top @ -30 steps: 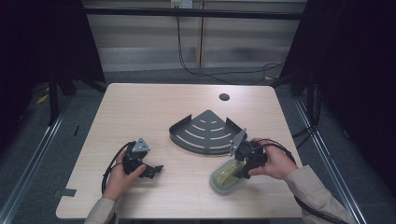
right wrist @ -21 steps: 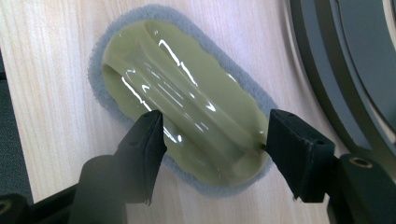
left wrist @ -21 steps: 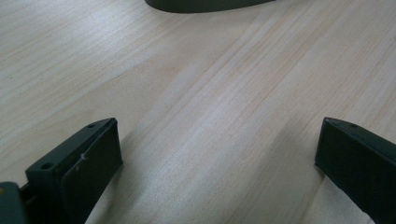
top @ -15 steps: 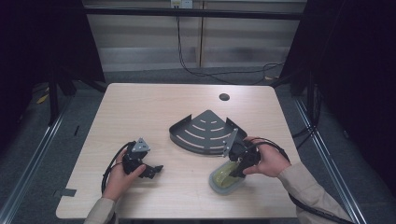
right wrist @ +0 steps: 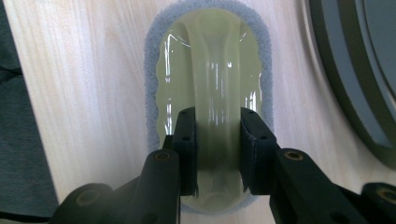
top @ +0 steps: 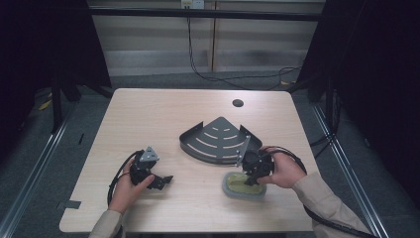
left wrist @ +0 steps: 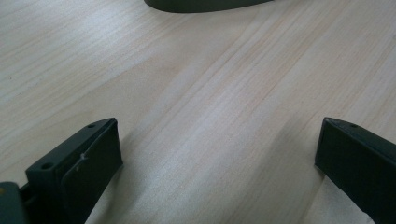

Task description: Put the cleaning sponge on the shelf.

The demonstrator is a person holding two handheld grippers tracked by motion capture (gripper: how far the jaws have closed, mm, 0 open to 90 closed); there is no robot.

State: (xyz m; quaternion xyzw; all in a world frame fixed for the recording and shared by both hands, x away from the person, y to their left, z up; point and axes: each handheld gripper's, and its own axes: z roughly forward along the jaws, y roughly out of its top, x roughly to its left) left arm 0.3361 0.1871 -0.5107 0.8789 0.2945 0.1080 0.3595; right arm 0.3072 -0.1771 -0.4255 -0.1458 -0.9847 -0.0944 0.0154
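— So, nearest to you, what's cut off?

— Both my forearms run off the bottom edge in the high view. My right gripper [right wrist: 217,151] has its jaws closed on the raised pale-green handle of a translucent scrubber [right wrist: 208,70] with a grey sponge rim; my hand [top: 283,168] hides part of it from above, and I can't tell whether it rests on the table [top: 163,114] or sits just off it.

— And the left one?

— My left gripper [top: 153,177] lies low over bare wood, jaws spread wide, nothing between them.

— Any containers?

— One dark fan-shaped metal tray [top: 218,139], slotted, nothing in it, just beyond the scrubber. My left gripper view catches only its edge.

— Count?

— Two grippers, one scrubber, one tray, one round cable hole [top: 237,103] at the far side.
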